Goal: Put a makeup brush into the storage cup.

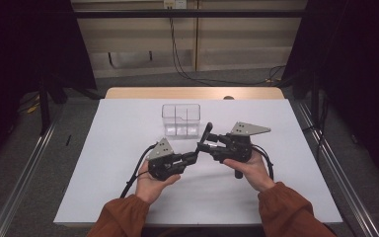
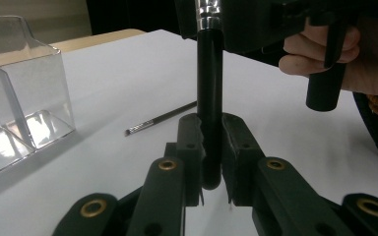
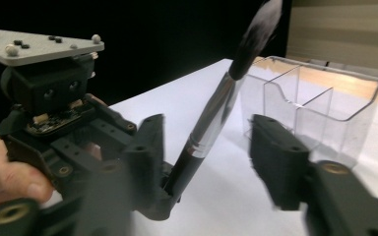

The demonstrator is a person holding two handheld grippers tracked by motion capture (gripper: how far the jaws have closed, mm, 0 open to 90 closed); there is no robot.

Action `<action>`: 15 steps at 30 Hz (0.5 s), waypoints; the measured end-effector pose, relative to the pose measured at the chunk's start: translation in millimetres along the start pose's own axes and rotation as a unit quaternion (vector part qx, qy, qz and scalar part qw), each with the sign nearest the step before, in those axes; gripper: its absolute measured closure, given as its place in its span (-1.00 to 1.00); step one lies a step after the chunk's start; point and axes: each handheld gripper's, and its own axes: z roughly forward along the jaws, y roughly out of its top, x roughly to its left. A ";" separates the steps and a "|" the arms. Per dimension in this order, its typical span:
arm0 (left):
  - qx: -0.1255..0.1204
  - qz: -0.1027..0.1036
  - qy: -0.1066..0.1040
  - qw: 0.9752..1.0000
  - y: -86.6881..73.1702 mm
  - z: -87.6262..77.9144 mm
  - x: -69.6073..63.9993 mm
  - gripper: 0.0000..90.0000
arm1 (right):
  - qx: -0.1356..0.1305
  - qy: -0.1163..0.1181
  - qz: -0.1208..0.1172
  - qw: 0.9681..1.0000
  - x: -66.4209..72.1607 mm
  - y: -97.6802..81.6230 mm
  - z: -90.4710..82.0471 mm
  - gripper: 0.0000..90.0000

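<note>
Clamping the black handle of a makeup brush [image 2: 209,113], your left gripper [image 2: 210,162] has both jaws pressed against its lower end; the brush stands tilted, bristles up. Your right gripper [image 3: 206,147] has its jaws spread wide apart on either side of the same brush, touching nothing. A thin second brush [image 2: 160,119] lies flat on the white table [image 1: 128,118] beyond. At twelve o'clock from both grippers, near them, stands a clear divided organizer [image 1: 180,119].
</note>
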 end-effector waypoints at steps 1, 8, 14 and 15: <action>0.004 0.002 0.002 1.000 -0.4 0.3 -0.2 0.77 | -0.001 0.002 0.002 1.000 -0.2 0.2 0.0 0.30; 0.010 0.003 -0.004 1.000 -3.8 5.9 -1.5 0.77 | 0.001 0.002 0.003 1.000 -0.6 0.0 -0.6 0.63; 0.020 0.009 -0.005 1.000 -6.6 9.2 -2.4 0.76 | 0.012 0.021 0.003 1.000 2.5 -1.0 1.9 0.73; 0.019 0.008 -0.006 1.000 -7.0 9.3 -2.5 0.76 | 0.013 0.025 0.002 1.000 3.2 -0.9 2.2 0.74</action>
